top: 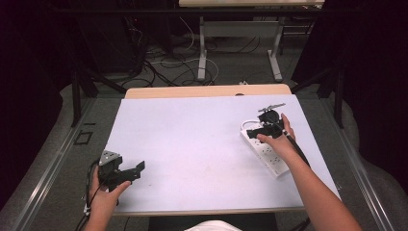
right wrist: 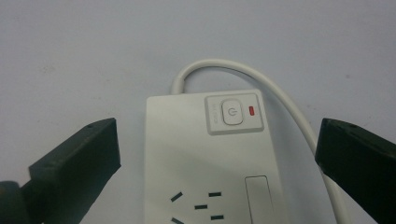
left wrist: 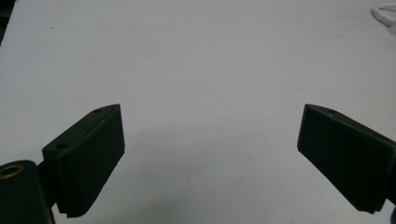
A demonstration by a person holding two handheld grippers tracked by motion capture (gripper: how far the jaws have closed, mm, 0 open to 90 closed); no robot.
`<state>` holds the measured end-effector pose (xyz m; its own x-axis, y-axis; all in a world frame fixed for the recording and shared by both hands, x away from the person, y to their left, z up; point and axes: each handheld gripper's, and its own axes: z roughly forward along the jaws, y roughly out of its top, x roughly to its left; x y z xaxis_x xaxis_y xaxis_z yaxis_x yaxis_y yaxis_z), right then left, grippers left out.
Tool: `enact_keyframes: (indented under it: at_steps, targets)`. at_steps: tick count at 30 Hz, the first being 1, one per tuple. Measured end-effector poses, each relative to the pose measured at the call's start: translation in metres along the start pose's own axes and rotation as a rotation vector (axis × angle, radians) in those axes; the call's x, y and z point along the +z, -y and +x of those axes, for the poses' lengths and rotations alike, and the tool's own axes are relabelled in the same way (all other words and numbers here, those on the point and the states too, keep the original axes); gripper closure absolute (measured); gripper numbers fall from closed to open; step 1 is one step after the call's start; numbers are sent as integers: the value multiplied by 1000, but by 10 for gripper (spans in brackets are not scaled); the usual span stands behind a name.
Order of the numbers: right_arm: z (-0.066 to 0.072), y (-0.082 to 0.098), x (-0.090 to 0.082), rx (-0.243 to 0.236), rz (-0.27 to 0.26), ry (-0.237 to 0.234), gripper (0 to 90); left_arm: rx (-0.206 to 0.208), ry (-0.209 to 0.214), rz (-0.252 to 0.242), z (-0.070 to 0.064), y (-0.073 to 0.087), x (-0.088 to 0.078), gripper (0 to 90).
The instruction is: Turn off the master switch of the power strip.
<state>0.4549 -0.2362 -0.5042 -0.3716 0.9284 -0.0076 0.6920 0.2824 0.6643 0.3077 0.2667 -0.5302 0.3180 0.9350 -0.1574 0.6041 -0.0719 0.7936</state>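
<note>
Two jaws of the right gripper (right wrist: 217, 154), spread as wide as they go and gripping nothing, straddle the switch end of the strip (right wrist: 210, 158); no pad touches it. Strip: white, flat on the counter (top: 192, 139) at its right side, cord (right wrist: 261, 88) looping from the far end past the right-hand jaw. Switch (right wrist: 232, 113) with red lamp (right wrist: 252, 110), lit or not I cannot tell. Risks: a descending jaw may snag the cord and drag the strip askew; a closing pad may slip off the smooth casing or press the switch unintended. Left gripper (left wrist: 210, 154): jaws wide, empty, over bare counter, well apart from the strip.
</note>
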Motion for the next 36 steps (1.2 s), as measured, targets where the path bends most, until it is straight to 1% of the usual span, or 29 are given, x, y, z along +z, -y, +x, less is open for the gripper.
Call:
enact_keyframes:
  at_steps: [4,5,8,10,11,12,15,17,18,20,22,23,24,29,30,33,35,36]
  targets:
    - [1,0,-3,-11,-5,-5,0,1,-1,1,0,0,0,76]
    - [3,0,-4,-5,-8,-7,0,0,0,1,0,0,0,76]
    - [4,1,-7,-19,-18,-12,0,0,1,0,0,0,0,75]
    - [5,1,-9,-17,-19,-16,0,0,1,0,0,0,0,76]
    - [4,2,-10,-31,-22,-10,0,1,1,1,0,0,0,76]
    - [5,2,-12,-22,-24,-18,0,0,2,2,1,0,0,76]
    - [5,4,-16,-37,-27,-14,0,-1,1,5,1,0,-1,76]
    - [7,6,-20,-26,-21,-18,0,-1,1,5,1,0,-1,75]
    - [6,6,-22,-41,-23,-14,0,-2,1,0,0,0,0,76]
    - [7,8,-25,-38,-18,-15,0,-3,1,0,0,0,0,76]
    - [6,10,-29,-48,-28,-13,0,-4,2,0,0,0,0,76]
    - [7,11,-30,-39,-28,-16,0,-4,2,-1,0,0,0,76]
    - [6,12,-32,-50,-35,-20,0,-4,3,-1,0,0,0,76]
    - [6,16,-39,-49,-43,-15,0,-4,3,2,0,0,0,76]
    - [5,17,-41,-61,-44,-17,0,-4,4,2,0,0,0,76]
    - [6,20,-45,-62,-43,-15,0,-6,4,-1,0,0,0,76]
    - [6,22,-48,-77,-47,-22,0,-6,4,1,0,0,0,76]
    - [7,23,-50,-70,-46,-25,0,-7,4,2,0,0,0,76]
